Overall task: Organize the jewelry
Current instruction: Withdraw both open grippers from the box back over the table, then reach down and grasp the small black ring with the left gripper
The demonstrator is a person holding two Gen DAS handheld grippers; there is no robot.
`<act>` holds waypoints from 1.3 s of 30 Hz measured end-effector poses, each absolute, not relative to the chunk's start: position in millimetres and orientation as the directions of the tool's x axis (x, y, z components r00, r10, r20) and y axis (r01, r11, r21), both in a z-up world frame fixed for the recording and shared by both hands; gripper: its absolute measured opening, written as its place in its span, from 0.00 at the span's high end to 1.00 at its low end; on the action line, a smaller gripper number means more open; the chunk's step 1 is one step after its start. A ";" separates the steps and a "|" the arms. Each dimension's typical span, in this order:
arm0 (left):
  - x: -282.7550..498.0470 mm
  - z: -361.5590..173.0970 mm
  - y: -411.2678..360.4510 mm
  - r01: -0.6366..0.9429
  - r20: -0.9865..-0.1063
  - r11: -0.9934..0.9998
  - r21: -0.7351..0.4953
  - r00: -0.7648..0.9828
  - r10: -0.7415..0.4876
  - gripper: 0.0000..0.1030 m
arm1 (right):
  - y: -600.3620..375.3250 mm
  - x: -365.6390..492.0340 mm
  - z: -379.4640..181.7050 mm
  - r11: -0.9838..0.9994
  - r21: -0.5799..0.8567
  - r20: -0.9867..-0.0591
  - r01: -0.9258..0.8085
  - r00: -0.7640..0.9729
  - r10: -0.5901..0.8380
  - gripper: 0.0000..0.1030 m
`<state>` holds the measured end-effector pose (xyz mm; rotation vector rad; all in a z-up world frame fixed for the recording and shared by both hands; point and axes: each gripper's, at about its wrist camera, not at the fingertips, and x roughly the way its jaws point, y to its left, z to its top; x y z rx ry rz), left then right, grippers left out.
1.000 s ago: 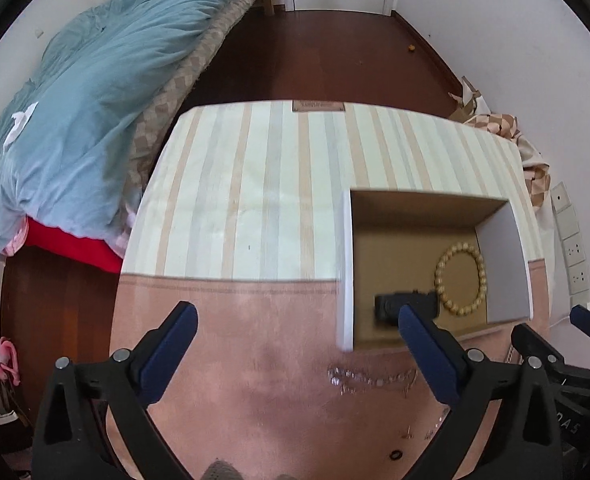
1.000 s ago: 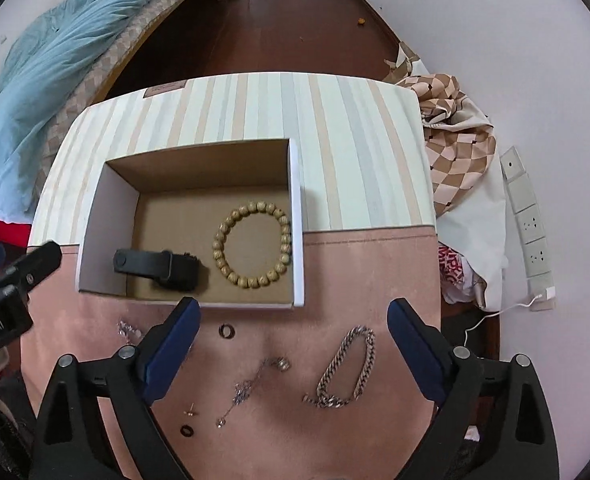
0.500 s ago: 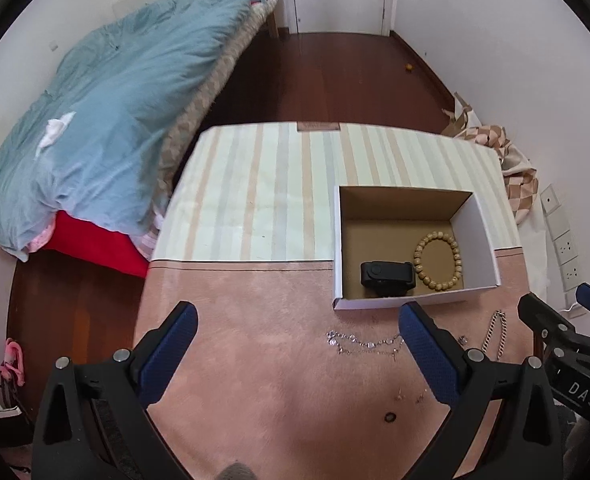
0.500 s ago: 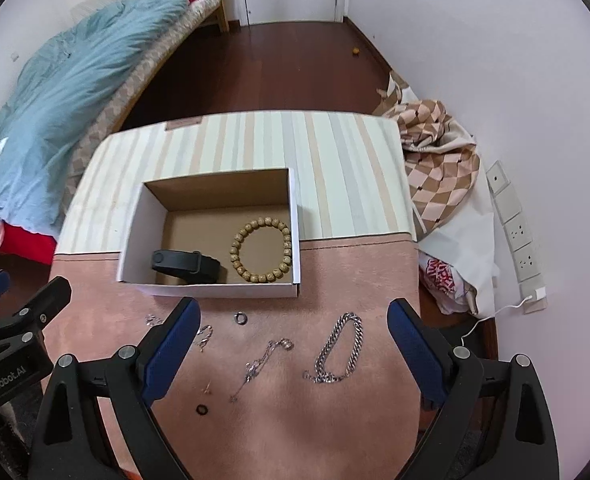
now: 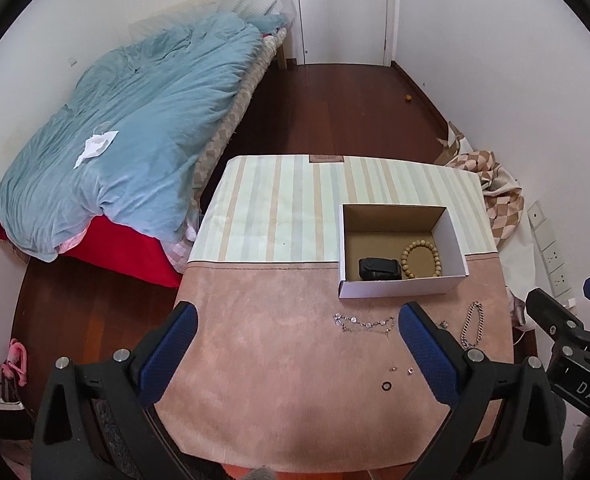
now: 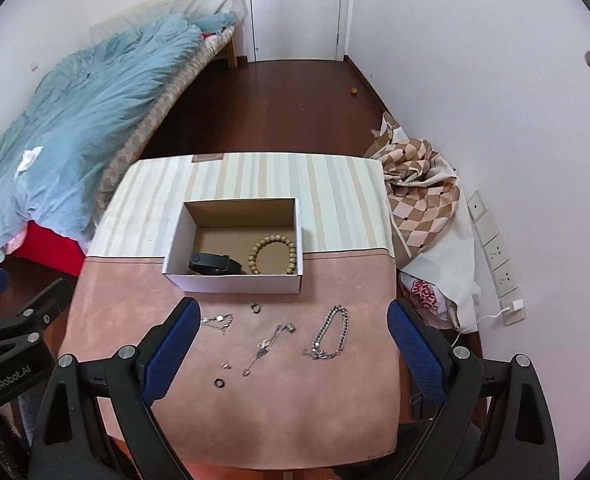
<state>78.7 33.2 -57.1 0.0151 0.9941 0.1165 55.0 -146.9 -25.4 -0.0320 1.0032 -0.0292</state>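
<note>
A white cardboard box (image 6: pixel 199 280) (image 5: pixel 399 291) sits mid-table and holds a wooden bead bracelet (image 6: pixel 273 256) (image 5: pixel 420 259) and a black band (image 6: pixel 214 264) (image 5: pixel 378 269). On the pink cloth in front of it lie a silver chain bracelet (image 6: pixel 329 334) (image 5: pixel 471 326), a thin chain (image 6: pixel 269 343), a crystal chain (image 5: pixel 365 324) (image 6: pixel 217 320), a dark ring (image 6: pixel 256 308), another black ring (image 6: pixel 219 382) (image 5: pixel 386 386) and small earrings (image 5: pixel 401 369). My left gripper (image 5: pixel 293 354) and right gripper (image 6: pixel 291 350) are both open, empty and held back above the table's near edge.
A bed with a blue duvet (image 5: pixel 127 120) stands at the left. A checkered cloth (image 6: pixel 419 188) and wall sockets (image 6: pixel 495 256) lie to the right of the table. The table's far half has a striped cover (image 6: pixel 255 176). A white door (image 6: pixel 299 8) is at the back.
Both grippers have pulled back and up from the box, so the table looks smaller and more of the room shows. Both stay open and empty.
</note>
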 end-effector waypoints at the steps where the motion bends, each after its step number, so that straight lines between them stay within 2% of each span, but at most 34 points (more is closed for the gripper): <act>1: 76.7 -55.8 33.5 -0.091 -0.834 0.994 0.064 0.542 0.104 0.00 | -146.0 52.8 -24.0 0.999 -0.037 -0.842 0.008 0.538 -0.035 0.07; 8: 64.9 -64.1 37.5 -0.114 -0.830 0.992 0.058 0.547 0.111 0.01 | -149.8 37.2 -36.8 1.000 0.019 -0.856 0.016 0.516 0.008 0.07; 14: 58.5 -119.6 27.3 -0.095 -0.868 0.992 0.088 0.481 0.123 0.01 | -180.1 28.5 -91.5 0.993 0.070 -0.901 0.094 0.432 0.022 0.08; 16: 55.2 -143.0 20.8 -0.080 -0.888 0.994 0.079 0.447 0.107 0.00 | -193.6 25.2 -115.3 0.988 0.083 -0.921 0.127 0.388 0.028 0.25; 18: 52.2 -167.3 13.6 -0.067 -0.907 0.995 0.069 0.412 0.090 0.01 | -205.4 21.4 -139.0 0.986 0.069 -0.938 0.152 0.346 0.013 0.33; 20: 49.9 -186.0 6.4 -0.051 -0.918 0.997 0.060 0.389 0.075 0.01 | -215.0 18.7 -157.9 0.983 0.066 -0.946 0.169 0.325 0.008 0.34; 24: 47.0 -224.6 -13.7 0.010 -0.939 0.999 0.032 0.342 0.026 0.01 | -231.2 12.7 -188.7 0.975 0.069 -0.954 0.210 0.299 0.003 0.43; 25: 46.5 -233.6 -19.1 0.025 -0.945 0.999 0.019 0.326 0.010 0.01 | -234.8 13.2 -194.6 0.974 0.071 -0.956 0.217 0.295 0.004 0.47; 27: 45.8 -245.9 -27.5 0.044 -0.950 0.999 0.006 0.311 -0.008 0.09 | -237.2 13.7 -202.0 0.972 0.070 -0.958 0.224 0.288 0.003 0.51; 30: 46.8 -256.5 -38.6 0.066 -0.952 0.998 0.000 0.305 -0.020 0.17 | -243.3 13.4 -210.7 0.968 0.075 -0.961 0.239 0.275 0.007 0.51; 34: 47.6 -260.2 -48.4 0.089 -0.942 0.996 0.012 0.336 -0.018 0.18 | -247.5 14.8 -215.4 0.967 0.074 -0.963 0.246 0.270 0.005 0.51; 35: 47.6 -261.4 -51.6 0.097 -0.939 0.995 0.020 0.344 -0.014 0.24 | -248.1 15.6 -216.1 0.965 0.076 -0.963 0.249 0.269 0.006 0.51; 36: 47.4 -262.5 -53.0 0.101 -0.939 0.995 0.023 0.343 -0.014 0.38 | -248.3 16.9 -216.7 0.965 0.076 -0.963 0.251 0.269 0.006 0.51; 38: 49.4 -268.4 -56.8 0.109 -0.946 0.994 0.015 0.324 -0.022 0.52 | -249.4 18.3 -217.9 0.964 0.077 -0.963 0.254 0.268 0.006 0.51; 39: 49.2 -268.8 -57.3 0.108 -0.944 0.994 0.004 0.328 -0.032 0.54 | -248.7 19.6 -217.5 0.964 0.078 -0.964 0.255 0.267 0.007 0.51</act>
